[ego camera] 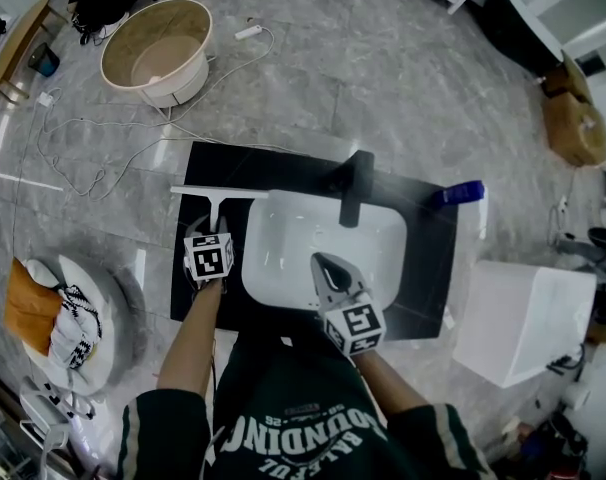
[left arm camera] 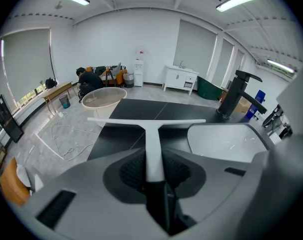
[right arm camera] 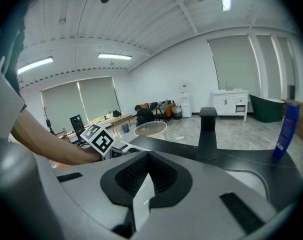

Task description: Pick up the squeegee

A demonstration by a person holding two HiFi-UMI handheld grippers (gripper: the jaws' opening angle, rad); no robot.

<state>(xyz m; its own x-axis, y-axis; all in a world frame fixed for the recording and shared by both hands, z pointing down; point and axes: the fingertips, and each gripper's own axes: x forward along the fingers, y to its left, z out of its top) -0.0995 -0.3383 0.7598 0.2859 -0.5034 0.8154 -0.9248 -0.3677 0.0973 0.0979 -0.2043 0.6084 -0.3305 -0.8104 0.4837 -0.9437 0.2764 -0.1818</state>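
A white squeegee point(ego camera: 219, 196) lies on the black countertop point(ego camera: 283, 166) left of the white sink point(ego camera: 283, 223), its blade across the far end and its handle pointing toward me. My left gripper point(ego camera: 217, 230) is shut on that handle. In the left gripper view the handle of the squeegee point(left arm camera: 152, 139) runs straight back between the ribbed pads point(left arm camera: 133, 171), and the left gripper point(left arm camera: 153, 160) holds it on both sides. My right gripper point(ego camera: 327, 266) hovers over the sink's near part, shut and empty; in its own view the right gripper point(right arm camera: 144, 173) shows only a thin slit.
A black faucet point(ego camera: 356, 184) rises at the sink's far rim, with a blue bottle point(ego camera: 461, 193) to its right. On the floor stand a round tub point(ego camera: 158, 50) far left, loose cable point(ego camera: 83, 138), a white box point(ego camera: 523, 318) at right and a round seat with cloth point(ego camera: 53, 318) at left.
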